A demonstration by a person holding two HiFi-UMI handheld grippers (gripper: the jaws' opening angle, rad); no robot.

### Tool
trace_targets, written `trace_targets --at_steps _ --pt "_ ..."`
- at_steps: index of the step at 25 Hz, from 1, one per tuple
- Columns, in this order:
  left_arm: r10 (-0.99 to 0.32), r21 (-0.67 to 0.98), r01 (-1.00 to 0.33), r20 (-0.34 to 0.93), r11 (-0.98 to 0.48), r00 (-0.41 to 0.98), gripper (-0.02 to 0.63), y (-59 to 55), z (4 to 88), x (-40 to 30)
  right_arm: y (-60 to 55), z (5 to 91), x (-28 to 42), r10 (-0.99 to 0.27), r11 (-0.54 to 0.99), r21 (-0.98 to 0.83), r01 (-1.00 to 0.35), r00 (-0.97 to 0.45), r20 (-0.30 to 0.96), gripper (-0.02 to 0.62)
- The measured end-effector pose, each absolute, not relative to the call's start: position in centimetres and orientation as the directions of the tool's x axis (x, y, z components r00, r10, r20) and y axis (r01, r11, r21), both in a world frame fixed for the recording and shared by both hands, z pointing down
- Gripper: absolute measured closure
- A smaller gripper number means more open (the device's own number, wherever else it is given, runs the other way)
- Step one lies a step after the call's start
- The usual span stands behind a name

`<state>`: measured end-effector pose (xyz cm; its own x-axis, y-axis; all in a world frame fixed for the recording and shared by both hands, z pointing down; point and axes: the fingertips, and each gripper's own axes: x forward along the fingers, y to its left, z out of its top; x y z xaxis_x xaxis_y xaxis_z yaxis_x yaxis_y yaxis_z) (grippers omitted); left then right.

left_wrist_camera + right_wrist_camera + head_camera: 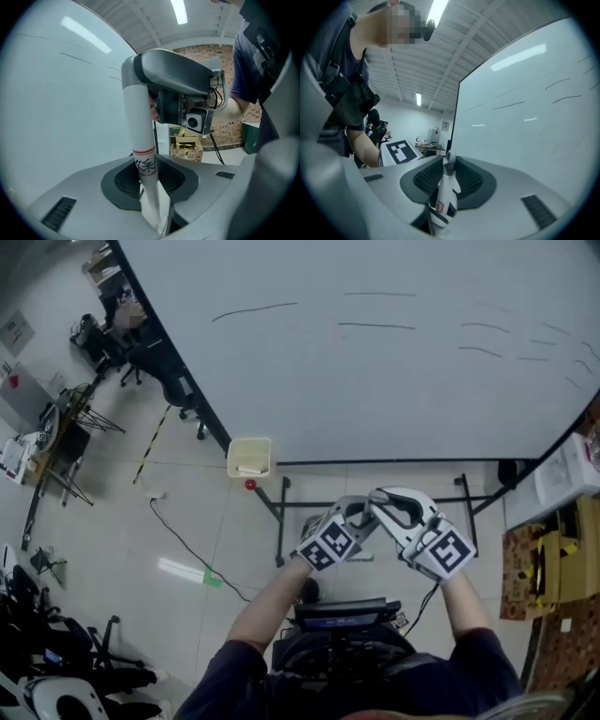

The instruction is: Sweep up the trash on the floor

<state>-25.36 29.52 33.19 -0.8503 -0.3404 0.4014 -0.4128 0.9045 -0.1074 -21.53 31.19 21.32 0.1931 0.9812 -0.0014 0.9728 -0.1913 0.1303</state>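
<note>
Open floor (103, 507) left of the black-edged whiteboard (375, 381)

The grey left tool (359, 513) and right tool (392, 505) each bear a black-and-white marker cube (328, 542), and the person wears a dark navy short-sleeved shirt (234, 676).
</note>
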Motion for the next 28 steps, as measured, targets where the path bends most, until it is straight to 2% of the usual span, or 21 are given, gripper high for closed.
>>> trace_targets --at_steps 8,12,13,15,17,28 --pt "-0.518 0.088 -0.531 0.401 0.843 -0.756 0.516 34.5 35.4 -24.3 36.9 23.4 -21.3 0.990 -0.118 0.034 0.992 0.115 0.082 0.500" --pt "-0.608 0.156 -0.601 0.393 0.784 -0.690 0.515 36.1 38.1 -24.4 38.7 26.0 -22.3 0.986 -0.001 0.034 0.999 -0.005 0.164 0.502" --pt "-0.619 0.170 -0.607 0.388 0.776 -0.683 0.517 36.6 38.6 -24.4 39.2 26.1 -22.3 0.987 0.024 0.017 1.000 -0.026 0.160 0.523" --pt "-0.606 0.172 -0.589 0.371 0.790 -0.704 0.517 38.4 39.2 -24.9 41.1 26.2 -22.5 0.991 0.034 -0.023 0.999 -0.030 0.134 0.523" --pt "-0.583 0.175 -0.561 0.364 0.809 -0.726 0.518 39.7 39.9 -25.5 42.4 27.2 -22.9 0.986 0.027 -0.043 0.999 -0.020 0.164 0.525" --pt "-0.512 0.173 -0.496 0.482 0.851 -0.711 0.518 41.5 47.7 -28.8 44.3 34.5 -25.7 0.950 0.045 -0.001 0.999 -0.042 0.311 0.517"
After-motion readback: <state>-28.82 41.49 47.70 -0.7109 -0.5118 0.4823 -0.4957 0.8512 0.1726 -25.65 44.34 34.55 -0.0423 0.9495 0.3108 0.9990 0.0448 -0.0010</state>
